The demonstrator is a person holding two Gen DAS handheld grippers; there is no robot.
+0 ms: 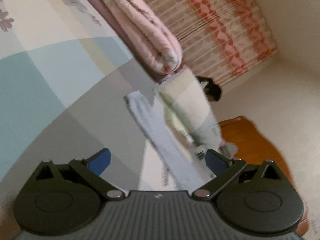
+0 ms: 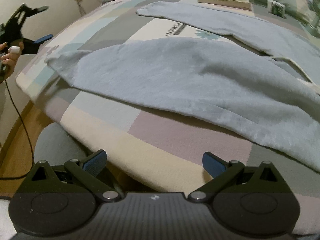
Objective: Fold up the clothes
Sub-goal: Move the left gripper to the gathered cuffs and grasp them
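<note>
Lying spread across the bed, the pale blue fleece trousers are the landmark for everything else. They rest flat on the patchwork bedspread of grey, cream, pink and light blue squares, one leg running toward the bed's left edge with its cuff just short of the corner, the other leg angled away beyond it, the two apart with a strip of printed bedspread between them.

Nearer than the trousers, the right claw hovers over the front edge of the bed, its blue-padded fingers spread wide and holding nothing, clear of the fabric. Left of the trousers, off the bed's side, the left claw is held in a person's hand with a black cable hanging from it to the wooden floor. In its own view that left claw is also spread wide and empty, and a trouser leg shows beyond the gap between its fingers, blurred.

Beyond the trousers, at the far end of the bed, sits a folded pink quilt, with a pale green pillow beside it. Behind those hangs a curtain with orange-red bands. No containers are in view; the blurred things at the far right of the trousers cannot be made out.
</note>
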